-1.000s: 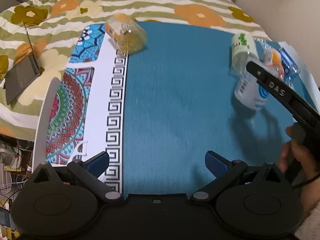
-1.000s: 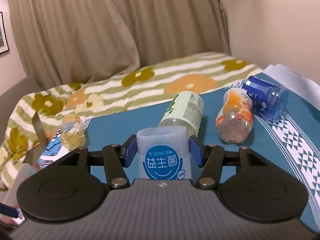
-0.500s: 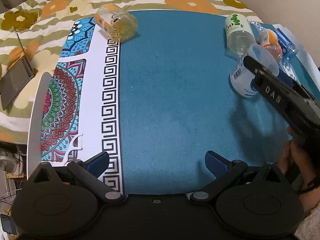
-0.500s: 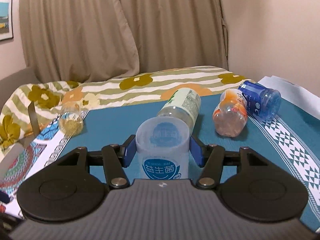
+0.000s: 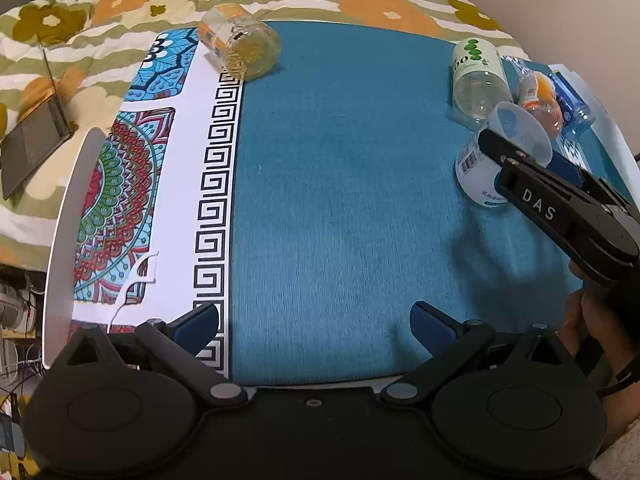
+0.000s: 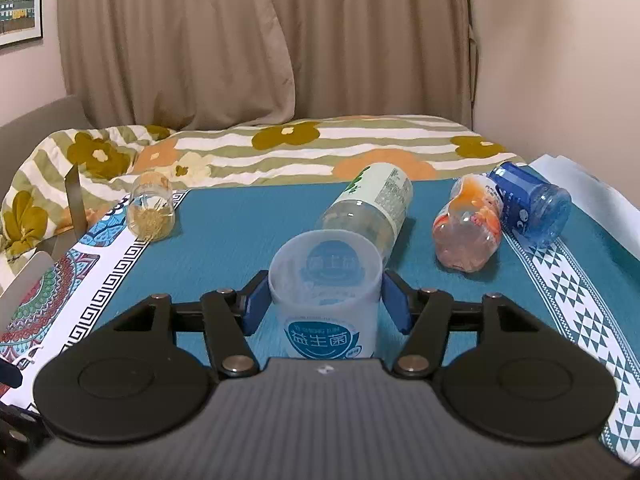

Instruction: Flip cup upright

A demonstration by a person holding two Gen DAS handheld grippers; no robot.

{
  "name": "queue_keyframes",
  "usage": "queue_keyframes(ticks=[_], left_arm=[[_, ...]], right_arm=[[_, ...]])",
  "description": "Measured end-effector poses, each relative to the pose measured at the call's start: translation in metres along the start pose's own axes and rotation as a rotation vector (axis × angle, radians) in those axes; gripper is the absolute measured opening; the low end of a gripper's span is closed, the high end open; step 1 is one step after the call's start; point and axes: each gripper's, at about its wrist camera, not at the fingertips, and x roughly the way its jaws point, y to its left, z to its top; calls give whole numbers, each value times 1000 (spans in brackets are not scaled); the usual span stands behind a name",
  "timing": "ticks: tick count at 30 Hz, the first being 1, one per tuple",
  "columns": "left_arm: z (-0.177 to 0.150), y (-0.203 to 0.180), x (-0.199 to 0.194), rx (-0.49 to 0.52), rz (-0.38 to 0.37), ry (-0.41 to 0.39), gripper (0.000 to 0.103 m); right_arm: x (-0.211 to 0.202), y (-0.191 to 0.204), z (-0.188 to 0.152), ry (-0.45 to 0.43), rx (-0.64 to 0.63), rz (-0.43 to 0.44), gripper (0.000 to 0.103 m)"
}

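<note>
Cup (image 6: 325,284) sits between the blue pads of the right tongs (image 6: 325,304), open mouth up now, label with the blue circle facing the camera. Compared with a second ago it has gone from tipped over with the base showing to upright, and the view has levelled out so the curtain fills more of the top. The pads look just beside the cup walls with a thin gap on each side, so I can't tell if they actually pinch it or have just let go. From the left wrist view the cup (image 5: 486,168) is at about 2 o'clock, standing on the teal cloth (image 5: 340,200) with the right tongs arm crossing it.

Left tongs (image 5: 314,322) are spread wide with nothing between them, hovering over the near edge of the surface.

Room stuff: the cloth has a white key-pattern border (image 5: 212,208) at 9 o'clock and a colourful mandala print (image 5: 116,208) past that. Behind it is a striped floral blanket (image 6: 320,140), beige curtains (image 6: 260,40) and a plain wall at 3 o'clock.

Other things lie on their sides: a green-label bottle (image 6: 372,208) right behind the cup at 12, an orange bottle (image 6: 470,228) and a blue bottle (image 6: 532,204) touching each other at 2, and a yellowish jar (image 6: 151,210) well apart at 10. Middle of the cloth is open; the right edge has a white triangle border (image 6: 560,292).
</note>
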Motion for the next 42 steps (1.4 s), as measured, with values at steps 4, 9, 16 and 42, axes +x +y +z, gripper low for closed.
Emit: queue_keyframes(ticks=[4, 9, 16, 42], left_arm=[[-2, -1, -7, -24, 8, -17, 103], [-2, -5, -25, -51, 20, -53, 103], [6, -20, -64, -71, 30, -154, 103], [-1, -84, -93, 25, 104, -330, 103]], right_arm=[[-3, -4, 3, 17, 20, 7, 103], [-11, -10, 19, 76, 3, 30, 103], [-46, -32, 62, 215, 0, 55, 103], [-98, -97, 79, 422, -42, -38, 103]])
